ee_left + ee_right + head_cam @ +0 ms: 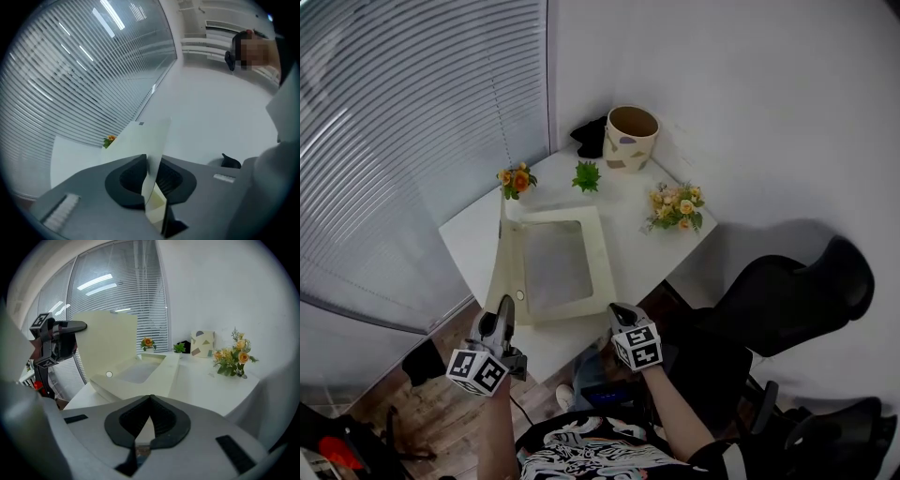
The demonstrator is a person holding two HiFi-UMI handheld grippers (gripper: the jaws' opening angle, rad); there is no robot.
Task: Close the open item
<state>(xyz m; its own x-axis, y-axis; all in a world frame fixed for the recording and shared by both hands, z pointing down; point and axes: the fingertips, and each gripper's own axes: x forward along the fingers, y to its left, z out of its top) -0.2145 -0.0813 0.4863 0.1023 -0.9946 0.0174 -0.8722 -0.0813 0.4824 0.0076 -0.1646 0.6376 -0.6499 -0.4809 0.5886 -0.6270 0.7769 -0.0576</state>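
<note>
**Lid up, grip slack.** At a white corner table [473, 239], you have the cream lid [502, 251] of the open box [606, 272] standing about upright along its left side. The tray lies flat beneath it with its grey inside exposed.

Your left gripper [506, 307] meets the lid at its near end. Its jaws sit slightly parted with the card running between them, a loose hold rather than a clamp. From its own view it is hard to say whether one pad presses on the panel.

Your right gripper [617, 311] is clenched on nothing, its tips met, poised just beside the tray's near right corner. By the look of it, the closing is roughly half made.

The hazard lies in that slack grip. The lid may slip free and flop back outward over the table edge, or drop hard onto the tray. With nothing pinning the tray, a sideways push on the lid could skid the light box toward the orange flower sprig [517, 179] just beyond its far left corner.
</note>
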